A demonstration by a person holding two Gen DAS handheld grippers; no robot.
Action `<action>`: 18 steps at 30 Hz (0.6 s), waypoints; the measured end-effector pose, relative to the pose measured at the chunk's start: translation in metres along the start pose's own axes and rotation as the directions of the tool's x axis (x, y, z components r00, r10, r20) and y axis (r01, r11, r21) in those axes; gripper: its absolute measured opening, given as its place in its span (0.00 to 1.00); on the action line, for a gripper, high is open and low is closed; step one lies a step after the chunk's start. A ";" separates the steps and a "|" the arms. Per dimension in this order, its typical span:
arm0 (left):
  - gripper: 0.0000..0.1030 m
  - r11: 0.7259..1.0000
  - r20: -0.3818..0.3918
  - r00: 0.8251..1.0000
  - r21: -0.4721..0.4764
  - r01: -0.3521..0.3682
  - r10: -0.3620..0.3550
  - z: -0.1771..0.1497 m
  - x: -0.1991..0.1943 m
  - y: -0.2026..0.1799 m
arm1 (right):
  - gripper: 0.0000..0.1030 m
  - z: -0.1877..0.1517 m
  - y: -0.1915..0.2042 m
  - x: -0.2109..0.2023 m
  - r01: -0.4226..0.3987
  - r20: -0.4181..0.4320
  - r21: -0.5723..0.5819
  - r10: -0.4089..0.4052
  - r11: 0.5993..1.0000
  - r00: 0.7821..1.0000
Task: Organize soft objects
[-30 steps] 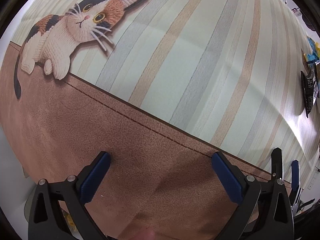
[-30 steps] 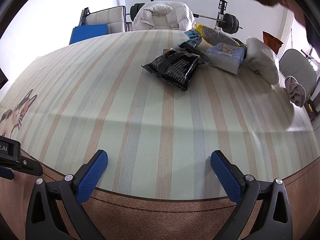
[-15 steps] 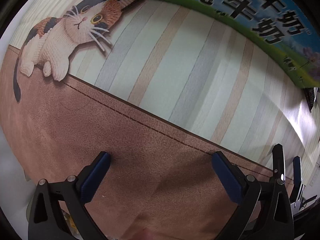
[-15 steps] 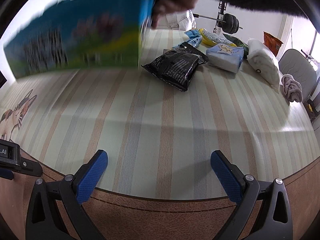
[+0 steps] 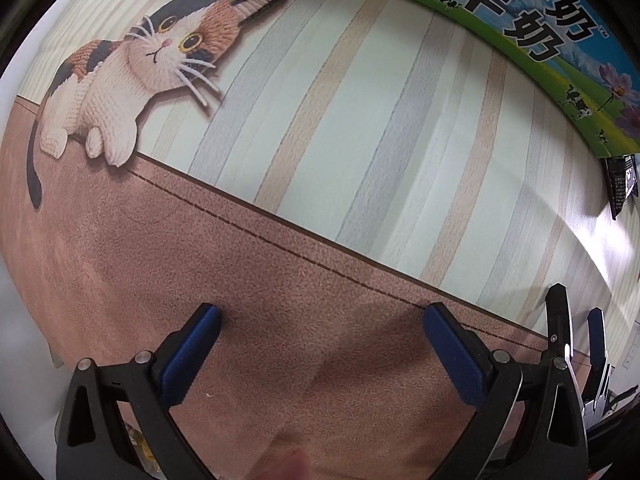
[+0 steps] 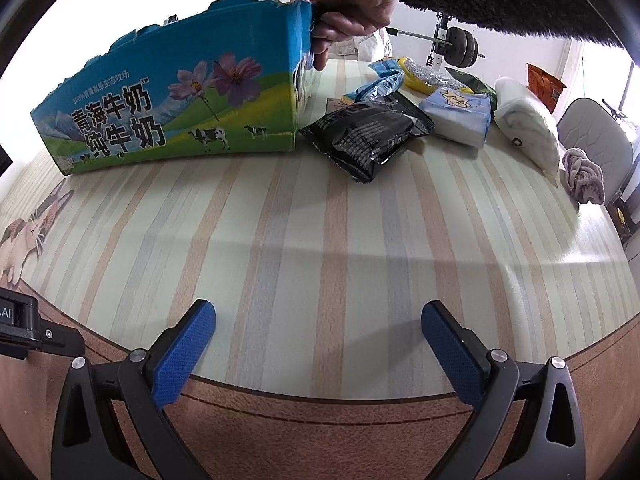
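A blue and green milk carton box (image 6: 172, 108) stands on the striped table mat at the far left, with a bare hand (image 6: 344, 8) gripping its right corner. It also shows in the left wrist view (image 5: 520, 32) at the top right. Soft items lie behind it on the right: a black packet (image 6: 368, 136), a pale blue tissue pack (image 6: 460, 116), a white pillow (image 6: 528, 128), a grey cloth (image 6: 584, 176). My right gripper (image 6: 318, 344) is open and empty near the mat's front edge. My left gripper (image 5: 320, 352) is open and empty over the brown border.
A printed cat picture (image 5: 136, 92) marks the mat's left corner. Blue and yellow snack bags (image 6: 404, 76) lie at the back. A grey chair (image 6: 600, 136) stands right of the table. The right gripper's fingers (image 5: 560, 328) show at the left view's right edge.
A hand has brought the milk box down from above and set it on the mat at the far left. Both grippers have stayed still and open.
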State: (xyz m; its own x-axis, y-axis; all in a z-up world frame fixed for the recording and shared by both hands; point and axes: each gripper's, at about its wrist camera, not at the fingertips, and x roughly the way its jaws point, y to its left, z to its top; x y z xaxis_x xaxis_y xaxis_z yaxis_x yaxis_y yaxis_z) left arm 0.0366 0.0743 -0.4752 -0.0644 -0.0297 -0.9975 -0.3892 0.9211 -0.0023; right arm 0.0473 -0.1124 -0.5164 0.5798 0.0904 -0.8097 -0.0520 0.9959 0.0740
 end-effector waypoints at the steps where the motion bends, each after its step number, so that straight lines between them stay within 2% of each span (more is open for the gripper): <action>1: 1.00 1.000 0.004 1.000 0.010 -0.001 0.001 0.001 0.000 0.000 | 1.00 0.000 0.000 0.000 0.000 0.000 0.000 0.000 1.000 1.000; 9: 1.00 0.983 0.067 0.998 0.184 -0.016 0.004 0.004 -0.008 -0.018 | 1.00 0.000 0.000 0.000 0.001 0.000 -0.001 -0.001 1.000 1.000; 14: 1.00 0.988 0.052 0.999 0.153 -0.012 0.004 0.007 -0.012 -0.026 | 1.00 0.000 0.000 -0.001 0.001 0.000 -0.002 -0.001 1.000 1.000; 18: 1.00 0.991 0.105 0.995 0.132 -0.009 -0.005 0.003 -0.015 -0.027 | 1.00 0.000 0.000 -0.001 0.001 0.000 -0.002 -0.001 1.000 1.000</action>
State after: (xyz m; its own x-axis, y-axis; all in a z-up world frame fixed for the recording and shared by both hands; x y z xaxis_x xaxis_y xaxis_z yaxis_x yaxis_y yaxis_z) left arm 0.0511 0.0517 -0.4599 0.0339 0.0065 -0.9994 -0.2640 0.9645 -0.0027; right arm 0.0466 -0.1127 -0.5162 0.5802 0.0890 -0.8096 -0.0527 0.9960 0.0718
